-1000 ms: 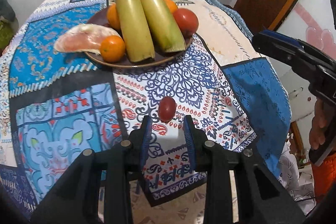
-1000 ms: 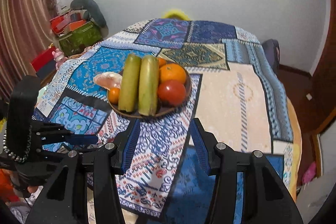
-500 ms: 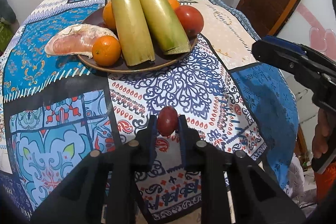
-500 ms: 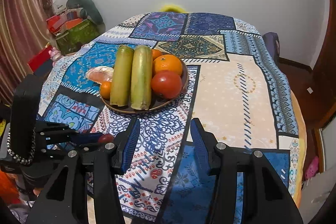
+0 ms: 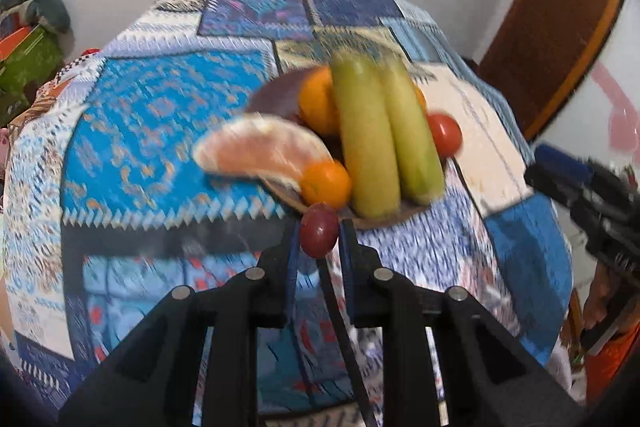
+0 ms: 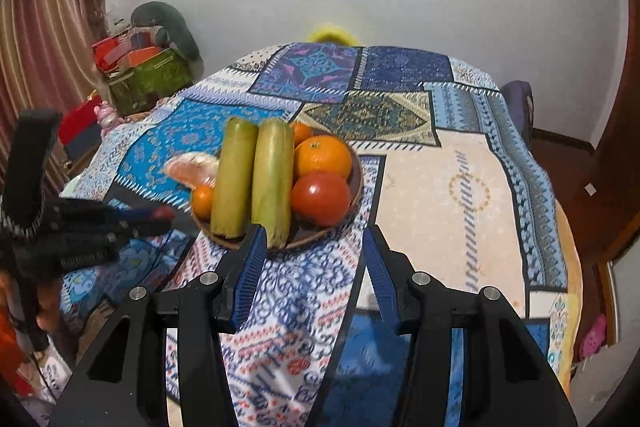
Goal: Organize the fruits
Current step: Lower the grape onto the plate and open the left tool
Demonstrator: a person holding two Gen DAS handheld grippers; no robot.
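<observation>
Both fingers of the left gripper (image 5: 319, 233) pinch a small dark-red fruit (image 5: 319, 233), carried clear of the patchwork tablecloth (image 5: 160, 131) and close to the near rim of the brown plate (image 6: 358, 183). That plate holds 2 long green fruits (image 6: 252, 183), 1 large orange (image 6: 323, 155), a tomato (image 6: 320, 198), a small orange (image 6: 203, 201) and a peeled citrus wedge (image 6: 192, 167). Right gripper (image 6: 314, 259) hangs with its blue pads spread and nothing between them, just short of the plate.
</observation>
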